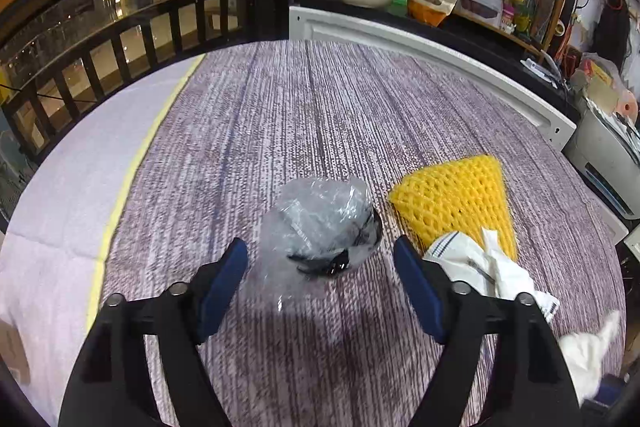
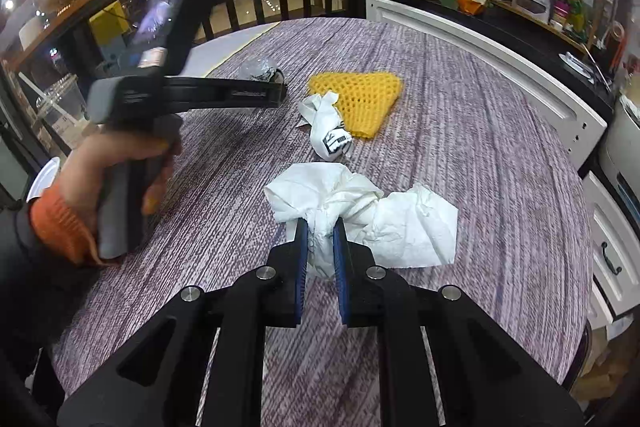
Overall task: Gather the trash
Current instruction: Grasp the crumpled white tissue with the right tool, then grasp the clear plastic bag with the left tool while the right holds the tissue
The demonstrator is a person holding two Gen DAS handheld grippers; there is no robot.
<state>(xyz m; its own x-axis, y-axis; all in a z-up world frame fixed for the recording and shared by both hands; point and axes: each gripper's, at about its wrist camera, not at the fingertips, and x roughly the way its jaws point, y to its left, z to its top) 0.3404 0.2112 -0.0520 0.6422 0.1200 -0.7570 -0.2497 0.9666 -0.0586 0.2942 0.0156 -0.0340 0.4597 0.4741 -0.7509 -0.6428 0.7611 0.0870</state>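
Right gripper: 2 blue ribbed pads clenched on crumpled white tissue, soft, wrinkled, lying on table with purple-grey streaked woven-look cover. Left gripper: jaws apart, grasping nothing; crinkled clear plastic wrap ball with dark bits sits just beyond tips. Yellow foam net sleeve, wedge-shaped, honeycomb mesh, just beside it. Twisted white printed wrapper overlaps net's edge.
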